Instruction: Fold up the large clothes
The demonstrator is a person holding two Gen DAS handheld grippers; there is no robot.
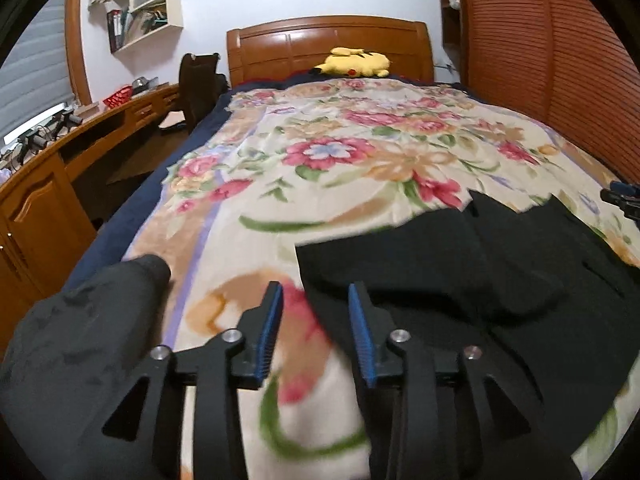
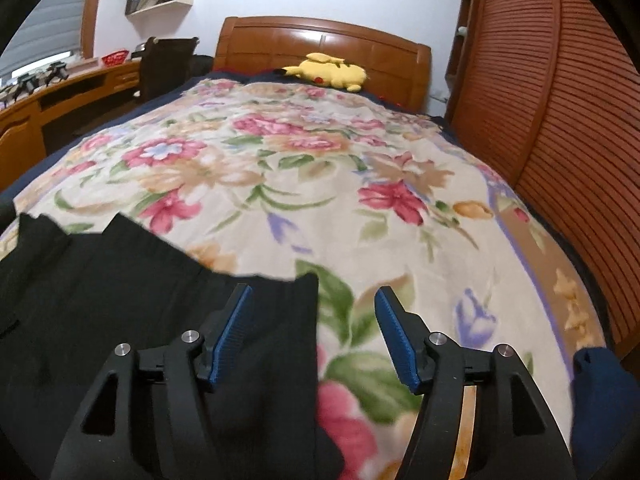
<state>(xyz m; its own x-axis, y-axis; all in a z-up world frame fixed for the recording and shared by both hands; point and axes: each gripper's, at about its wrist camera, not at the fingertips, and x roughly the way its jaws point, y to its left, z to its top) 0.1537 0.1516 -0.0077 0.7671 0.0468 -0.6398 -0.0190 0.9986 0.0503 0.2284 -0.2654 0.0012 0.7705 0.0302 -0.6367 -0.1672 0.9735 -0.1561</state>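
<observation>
Looking along the left gripper [image 1: 316, 300], the left wrist view shows its blue-padded jaws spread, hovering with nothing between them above the floral blanket [image 1: 360, 148] that covers the bed. A black garment [image 1: 460, 272] lies flat on the near part of the blanket, right of centre; its straight left edge passes just under the right-hand jaw. Two pointed corners mark its far edge, toward the wooden headboard [image 1: 328, 46]. Which way its long axis runs cannot be told, since its near end is cut off. A grey garment [image 1: 80, 340] is bunched at the lower left, apart from the black one. The right gripper [image 1: 624, 200] appears at the right edge, beside the garment's far corner. A yellow plush toy [image 1: 354, 64] rests by the headboard.

In the right wrist view, the right gripper [image 2: 314, 300] also has its jaws spread and holds nothing. The black garment [image 2: 140, 280] fills the lower left, its right edge lying between the jaws. A dark blue cloth [image 2: 600, 400] sits at the lower right. A curved wooden counter [image 2: 80, 84] stands left of the bed.
</observation>
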